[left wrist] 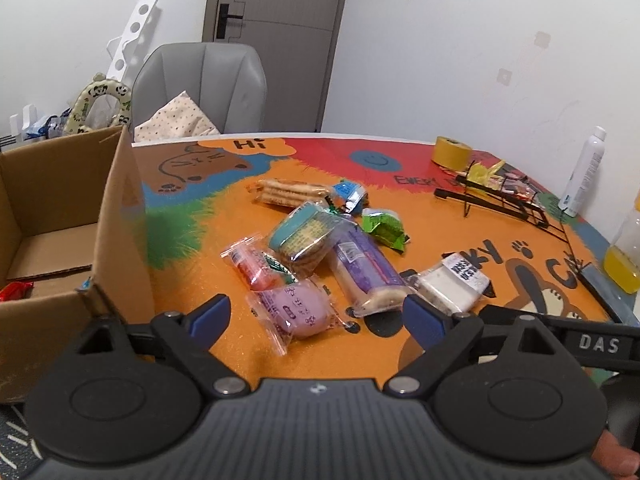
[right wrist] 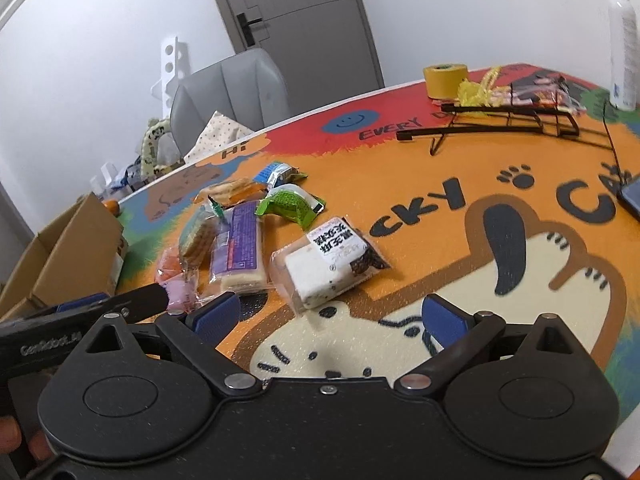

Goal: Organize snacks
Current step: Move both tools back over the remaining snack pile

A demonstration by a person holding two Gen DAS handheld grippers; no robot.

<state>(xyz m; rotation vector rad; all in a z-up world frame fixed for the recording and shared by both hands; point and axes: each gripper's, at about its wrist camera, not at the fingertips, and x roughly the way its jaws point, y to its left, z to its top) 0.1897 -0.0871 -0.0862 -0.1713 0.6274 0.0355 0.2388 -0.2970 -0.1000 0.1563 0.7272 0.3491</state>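
on your far left the cardboard box (left wrist: 60, 216) sits open w/ a red packet (left wrist: 14, 291) already in its corner, so you're mid-sort: some snacks in, most still out on the cartoon mat (left wrist: 240, 344). next over, the pile: pink packet (left wrist: 252, 265), lilac bun (left wrist: 298, 312), teal cracker pack (left wrist: 302, 236), long purple bar (left wrist: 366, 270), green wrapper (left wrist: 384, 228), then the white cake (left wrist: 454, 282) at the right end. your left gripper (left wrist: 316, 318) is spread wide and holding nothing, the lilac bun lying right between its fingers (pads don't seem to touch it yet). i'd say the next move is to settle lower around the bun, close, then swing it left over the box wall. your right gripper (right wrist: 344, 316) is also released and empty, just short of the white cake.
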